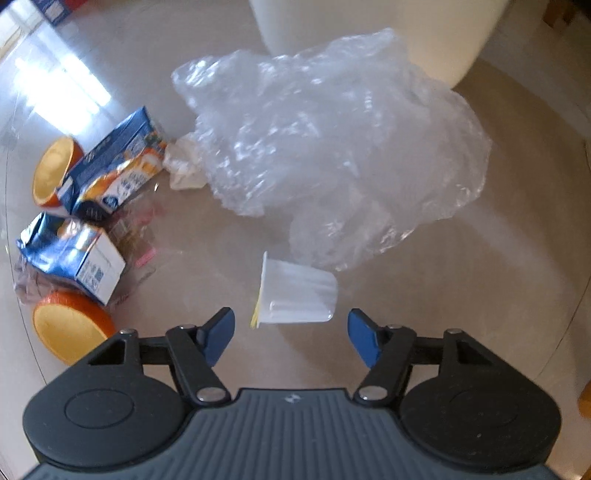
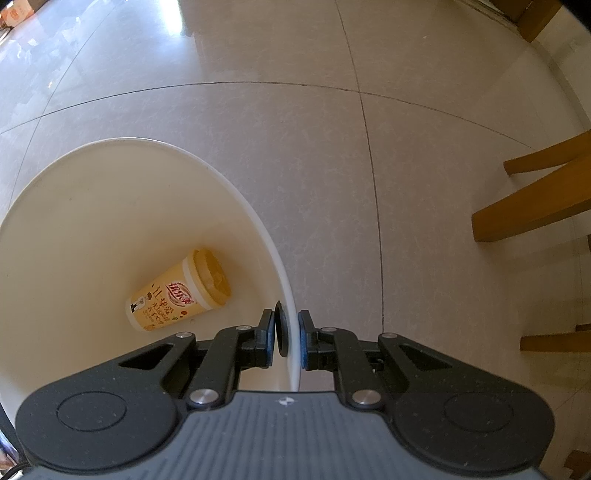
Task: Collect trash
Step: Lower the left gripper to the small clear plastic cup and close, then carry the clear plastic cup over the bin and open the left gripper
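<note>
A small white plastic cup (image 1: 297,293) lies on its side on the floor, just ahead of my left gripper (image 1: 291,334), which is open and empty above it. Beyond the cup lies a big crumpled clear plastic bag (image 1: 332,147). Further left are blue cartons (image 1: 114,162), orange bowls (image 1: 70,325), a crumpled tissue (image 1: 183,166) and clear wrappers (image 1: 136,229). My right gripper (image 2: 290,339) is shut on the rim of the white bin (image 2: 92,229). Inside the bin lies a yellow drink cup (image 2: 181,295).
The white bin's wall (image 1: 369,33) stands behind the plastic bag in the left wrist view. Wooden chair legs (image 2: 535,199) stand to the right of the bin. Pale glossy floor tiles (image 2: 295,147) run all around.
</note>
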Tool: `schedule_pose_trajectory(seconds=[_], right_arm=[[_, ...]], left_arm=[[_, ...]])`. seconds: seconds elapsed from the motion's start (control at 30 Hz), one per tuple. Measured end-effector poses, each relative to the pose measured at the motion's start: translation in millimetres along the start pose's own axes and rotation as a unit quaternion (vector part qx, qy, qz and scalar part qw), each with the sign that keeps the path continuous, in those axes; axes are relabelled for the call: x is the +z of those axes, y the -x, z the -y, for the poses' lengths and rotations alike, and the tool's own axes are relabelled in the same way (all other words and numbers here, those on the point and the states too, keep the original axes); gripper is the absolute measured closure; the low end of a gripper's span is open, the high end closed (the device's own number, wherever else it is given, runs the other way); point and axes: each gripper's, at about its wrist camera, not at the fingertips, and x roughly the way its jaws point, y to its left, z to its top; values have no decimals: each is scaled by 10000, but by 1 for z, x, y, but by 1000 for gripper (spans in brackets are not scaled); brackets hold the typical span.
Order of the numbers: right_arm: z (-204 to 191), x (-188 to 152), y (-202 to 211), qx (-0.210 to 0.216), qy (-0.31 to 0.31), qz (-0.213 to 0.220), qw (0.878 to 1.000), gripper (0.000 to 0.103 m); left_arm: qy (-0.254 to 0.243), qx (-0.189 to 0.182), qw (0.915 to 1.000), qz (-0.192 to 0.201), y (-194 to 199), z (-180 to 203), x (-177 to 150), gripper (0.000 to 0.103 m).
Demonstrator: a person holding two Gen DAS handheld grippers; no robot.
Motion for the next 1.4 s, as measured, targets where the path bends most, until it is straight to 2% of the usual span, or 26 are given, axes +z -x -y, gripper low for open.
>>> schedule_pose_trajectory(seconds=[0.2, 0.3, 0.33, 0.47, 0.6, 0.7, 0.83, 1.13, 1.4], right_arm=[[-1, -1, 0, -22, -6, 12, 10000, 87], [-1, -2, 0, -28, -13, 13, 10000, 87], [-1, -2, 0, -27, -17, 14, 10000, 87], [-2, -2, 0, -33, -1, 17, 10000, 87], [-2, -2, 0, -28, -8, 18, 10000, 87], [-1, -1, 0, -24, -9, 13, 10000, 87], [-1, -1, 0, -19, -21, 13, 10000, 87], [1, 0, 0, 8, 1, -15, 10000, 87], [1, 2, 0, 16, -5, -27, 10000, 87]], left_arm=[[155, 105, 9998, 108, -4, 2, 7, 37], [263, 105, 9996, 20, -12, 1, 4, 53], [290, 81, 9995, -2, -13, 0, 4, 56], [260, 72, 9996, 112, -12, -2, 3, 57], [337, -49, 9994, 88, -8, -8, 9, 57], [220, -139, 9997, 13, -2, -15, 12, 57], [203, -482, 9984, -212, 10, -32, 19, 57], [-66, -455, 9986, -245, 72, -60, 43, 57], [-110, -420, 9991, 24, 148, -84, 83, 57]])
